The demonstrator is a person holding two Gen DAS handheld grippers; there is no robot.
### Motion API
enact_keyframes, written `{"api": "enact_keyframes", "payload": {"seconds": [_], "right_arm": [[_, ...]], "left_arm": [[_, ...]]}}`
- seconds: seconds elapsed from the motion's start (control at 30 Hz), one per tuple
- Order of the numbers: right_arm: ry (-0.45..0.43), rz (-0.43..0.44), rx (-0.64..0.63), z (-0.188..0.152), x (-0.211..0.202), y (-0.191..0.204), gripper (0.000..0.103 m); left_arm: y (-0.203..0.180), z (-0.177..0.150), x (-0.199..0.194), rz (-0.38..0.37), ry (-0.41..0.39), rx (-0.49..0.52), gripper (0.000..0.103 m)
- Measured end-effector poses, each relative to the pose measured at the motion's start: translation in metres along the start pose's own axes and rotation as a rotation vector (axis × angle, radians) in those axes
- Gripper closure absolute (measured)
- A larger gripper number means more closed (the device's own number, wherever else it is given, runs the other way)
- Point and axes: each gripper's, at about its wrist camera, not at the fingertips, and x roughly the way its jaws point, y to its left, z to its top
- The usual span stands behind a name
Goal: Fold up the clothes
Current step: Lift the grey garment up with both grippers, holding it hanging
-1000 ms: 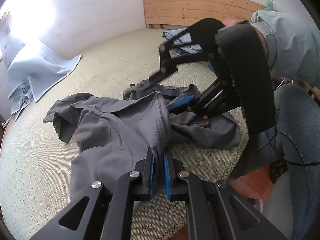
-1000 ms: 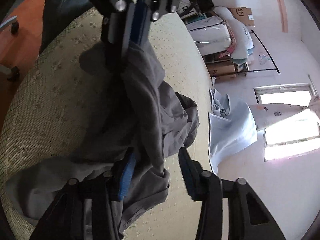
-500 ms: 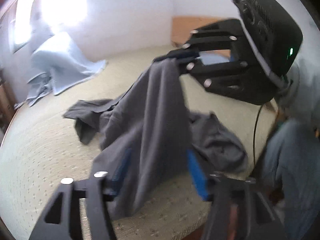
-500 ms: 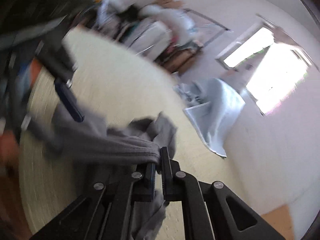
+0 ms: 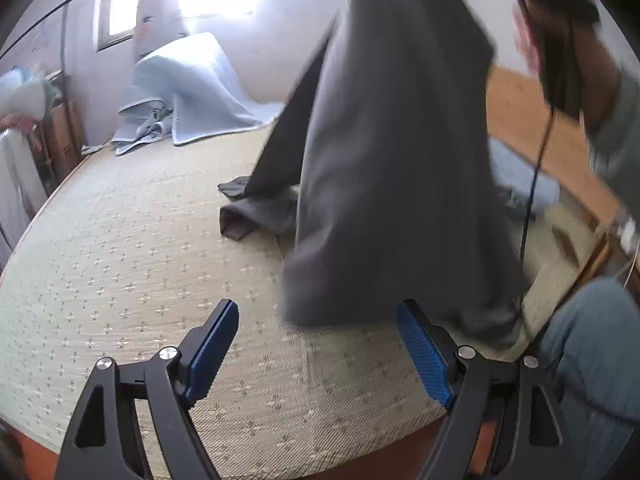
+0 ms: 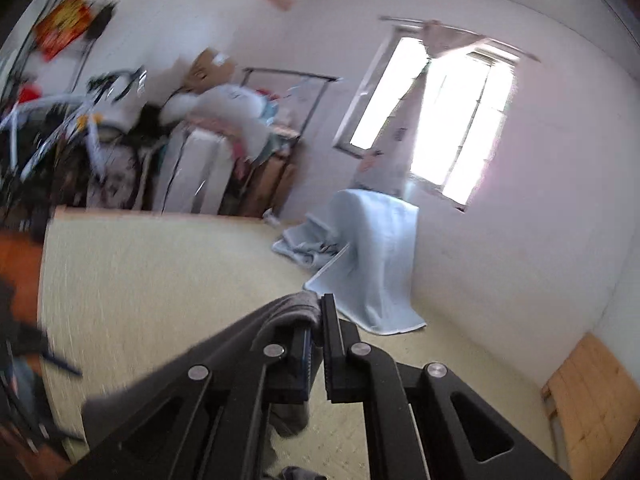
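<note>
A grey garment (image 5: 384,168) hangs high over the patterned mat (image 5: 120,272), its lower end trailing on the mat. My left gripper (image 5: 320,344) is open near the mat's front edge, below the hanging cloth, with nothing between its blue pads (image 5: 212,348). In the right wrist view my right gripper (image 6: 318,320) is shut on the grey garment (image 6: 280,312), which drapes down to the left from the fingertips. The top of the garment and the right gripper are cut off at the upper edge of the left wrist view.
A pale blue blanket (image 5: 192,84) is heaped against the far wall under a bright window (image 6: 448,120). A wooden board (image 5: 544,128) leans at the right. A person's jeans-clad knee (image 5: 592,344) is at the right. Clutter and a clothes rack (image 6: 224,136) stand beyond the mat.
My left gripper let go of the garment and opened. My right gripper closed on it and lifted it high, so it now hangs instead of lying in a heap.
</note>
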Motion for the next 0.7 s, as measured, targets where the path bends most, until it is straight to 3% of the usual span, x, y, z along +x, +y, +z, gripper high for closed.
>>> {"api": "enact_keyframes", "payload": {"seconds": [0.13, 0.3, 0.57, 0.7], "right_arm": [[-0.043, -0.049, 0.092, 0.016, -0.021, -0.030, 0.100], [-0.068, -0.084, 0.179, 0.019, -0.054, -0.066, 0.100], [-0.075, -0.122, 0.231, 0.015, -0.102, -0.099, 0.100], [-0.078, -0.131, 0.219, 0.013, -0.123, -0.101, 0.100]], "left_arm": [[-0.017, -0.001, 0.010, 0.003, 0.003, 0.061, 0.018], [-0.049, 0.008, 0.020, 0.032, -0.091, 0.158, 0.019], [-0.085, 0.040, 0.011, -0.073, -0.272, 0.184, 0.019], [-0.104, 0.047, 0.010, -0.103, -0.297, 0.224, 0.022]]}}
